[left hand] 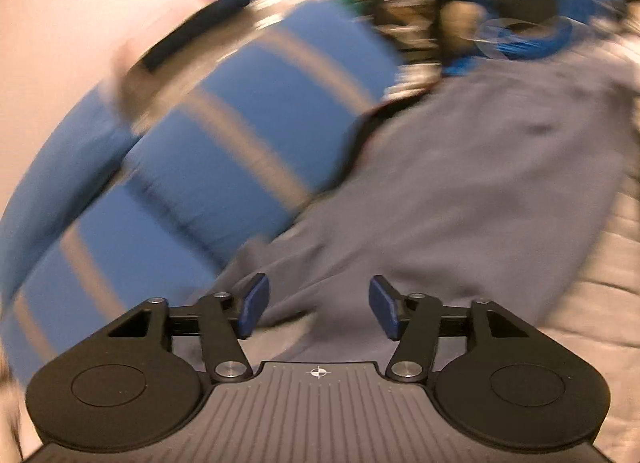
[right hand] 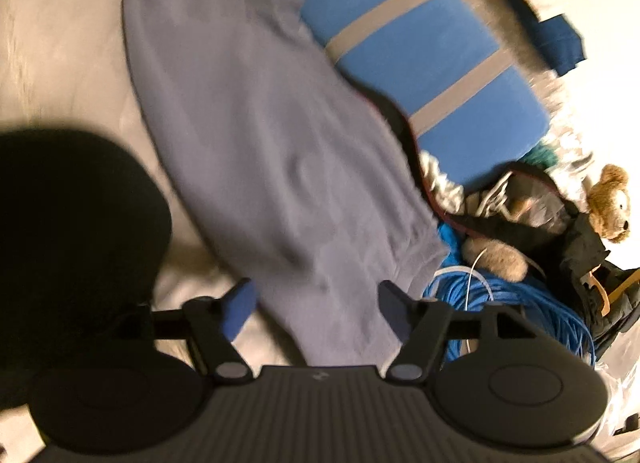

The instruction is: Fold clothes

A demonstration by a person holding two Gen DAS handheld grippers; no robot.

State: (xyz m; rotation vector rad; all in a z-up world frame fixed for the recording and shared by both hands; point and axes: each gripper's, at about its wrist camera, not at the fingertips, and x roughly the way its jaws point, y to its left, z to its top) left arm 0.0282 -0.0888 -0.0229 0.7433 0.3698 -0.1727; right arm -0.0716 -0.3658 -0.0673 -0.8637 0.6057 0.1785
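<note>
My left gripper (left hand: 316, 309) and right gripper (right hand: 316, 309) both released, nothing between the pads | grey garment (right hand: 280, 167) laid long on the bed, blue cable coil (right hand: 516, 303) near right | risk — a jaw snags cable — fold drags askew

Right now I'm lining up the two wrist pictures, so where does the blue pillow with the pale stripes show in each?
Left wrist: the blue striped pillow fills the left and centre, blurred, left of the grey garment.
Right wrist: the pillow lies upper right, along the garment's right edge.
Shared landmark: the coil of blue cable, top right in the left view, lower right in the right view.
</note>
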